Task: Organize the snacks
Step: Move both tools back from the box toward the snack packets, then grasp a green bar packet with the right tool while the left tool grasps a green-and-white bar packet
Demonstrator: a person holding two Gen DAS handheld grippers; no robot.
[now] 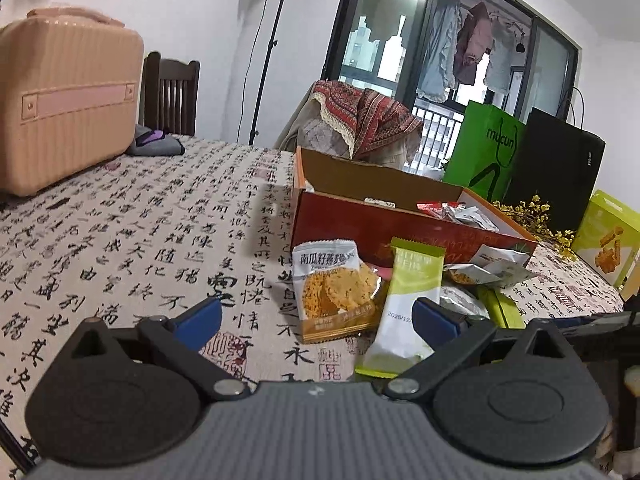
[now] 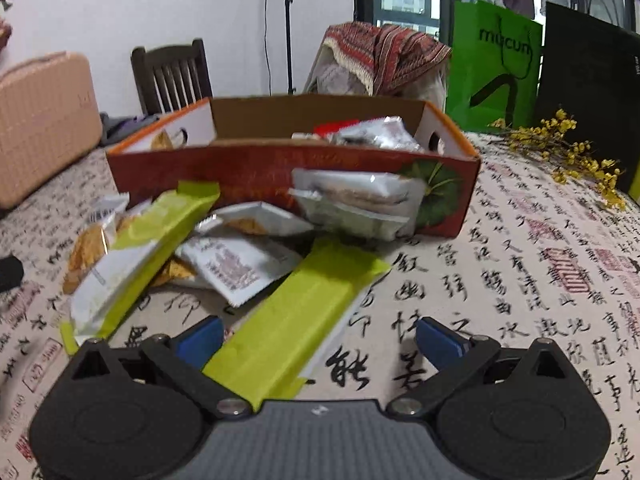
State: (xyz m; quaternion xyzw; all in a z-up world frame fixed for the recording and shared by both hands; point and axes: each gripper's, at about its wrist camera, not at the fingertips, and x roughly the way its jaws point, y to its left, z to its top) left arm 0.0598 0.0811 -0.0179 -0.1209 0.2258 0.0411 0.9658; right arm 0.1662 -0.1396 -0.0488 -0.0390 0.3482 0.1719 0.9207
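An orange cardboard box (image 1: 372, 224) (image 2: 256, 168) stands on the calligraphy tablecloth with a few silver and red snack packets (image 2: 376, 132) inside. Loose snacks lie piled in front of it: an orange cracker packet (image 1: 334, 290), a green-and-white bar (image 1: 408, 308) (image 2: 132, 252), a flat green bar (image 2: 296, 316) and white packets (image 2: 236, 268). My left gripper (image 1: 318, 320) is open, its blue fingertips either side of the cracker packet and the green-and-white bar. My right gripper (image 2: 320, 340) is open over the near end of the flat green bar.
A pink hard case (image 1: 64, 92) sits at the table's left, with a dark wooden chair (image 1: 172, 92) behind it. A green bag (image 1: 486, 148), a black bag (image 1: 560, 168), yellow dried flowers (image 2: 568, 152) and a green snack box (image 1: 608, 236) stand right of the box.
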